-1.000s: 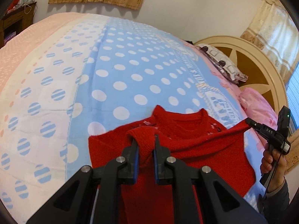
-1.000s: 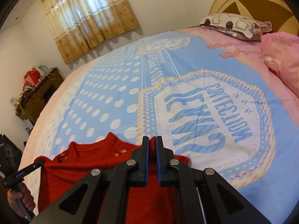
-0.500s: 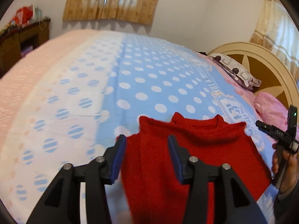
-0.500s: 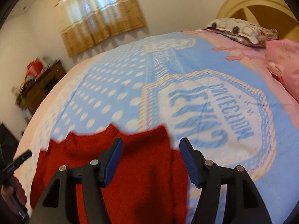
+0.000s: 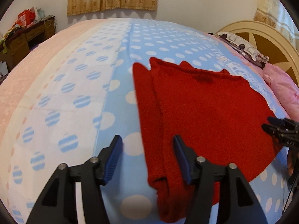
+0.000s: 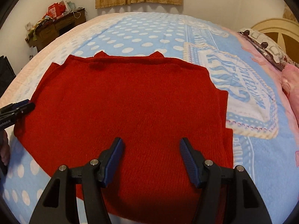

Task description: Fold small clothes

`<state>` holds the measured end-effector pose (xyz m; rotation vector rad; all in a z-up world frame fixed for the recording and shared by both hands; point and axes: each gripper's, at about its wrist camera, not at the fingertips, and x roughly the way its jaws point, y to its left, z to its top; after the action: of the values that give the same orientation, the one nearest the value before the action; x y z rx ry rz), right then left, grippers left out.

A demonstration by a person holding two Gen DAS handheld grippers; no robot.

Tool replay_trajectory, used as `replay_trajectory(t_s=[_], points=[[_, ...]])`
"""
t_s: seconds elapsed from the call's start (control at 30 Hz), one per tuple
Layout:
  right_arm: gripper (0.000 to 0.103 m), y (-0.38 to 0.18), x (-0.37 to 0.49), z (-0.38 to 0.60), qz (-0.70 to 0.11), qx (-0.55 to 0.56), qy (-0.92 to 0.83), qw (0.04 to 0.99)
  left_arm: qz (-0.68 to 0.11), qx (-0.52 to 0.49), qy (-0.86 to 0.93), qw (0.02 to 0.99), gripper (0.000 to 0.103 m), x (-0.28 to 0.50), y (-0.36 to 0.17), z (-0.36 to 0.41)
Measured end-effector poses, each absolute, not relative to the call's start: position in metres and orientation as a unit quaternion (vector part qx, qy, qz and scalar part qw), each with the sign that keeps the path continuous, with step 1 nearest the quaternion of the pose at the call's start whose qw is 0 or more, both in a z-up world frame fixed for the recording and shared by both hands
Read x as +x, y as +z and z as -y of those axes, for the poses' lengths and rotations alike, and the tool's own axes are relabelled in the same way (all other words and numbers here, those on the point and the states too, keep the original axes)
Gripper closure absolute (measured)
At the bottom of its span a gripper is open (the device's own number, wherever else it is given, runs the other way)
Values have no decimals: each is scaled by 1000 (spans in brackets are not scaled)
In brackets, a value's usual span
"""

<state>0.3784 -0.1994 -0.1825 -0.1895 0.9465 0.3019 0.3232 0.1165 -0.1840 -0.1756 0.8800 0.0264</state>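
Sweater [image 6: 123,100] near hem cut off | left gripper [image 5: 147,160], right gripper [image 6: 151,160] fingers spread, empty

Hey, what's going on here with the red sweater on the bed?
A person with a handheld gripper in each hand is folding a small red sweater on a blue polka-dot bedspread. The sweater lies flat, back up, its sleeves folded in along the sides. Both the left gripper and right gripper are open, neither gripping the sweater. The left gripper's jaws have just been opening and hang over the sweater's side edge; the right gripper's hang over its lower half.
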Motion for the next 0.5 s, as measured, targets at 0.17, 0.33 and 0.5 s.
replay_trajectory(t_s=[0.17,0.33,0.5], points=[[39,-179,361,204,-450,-76,132,880,-426,-82,6,901,42,313,-188,-112],[39,-174,337,201,-440,-85,135,883,-426,-104,2,899,39,306,-192,-118],[39,-165,320,209,-423,-79,143,892,-423,-118,-3,898,38,300,-192,-121]])
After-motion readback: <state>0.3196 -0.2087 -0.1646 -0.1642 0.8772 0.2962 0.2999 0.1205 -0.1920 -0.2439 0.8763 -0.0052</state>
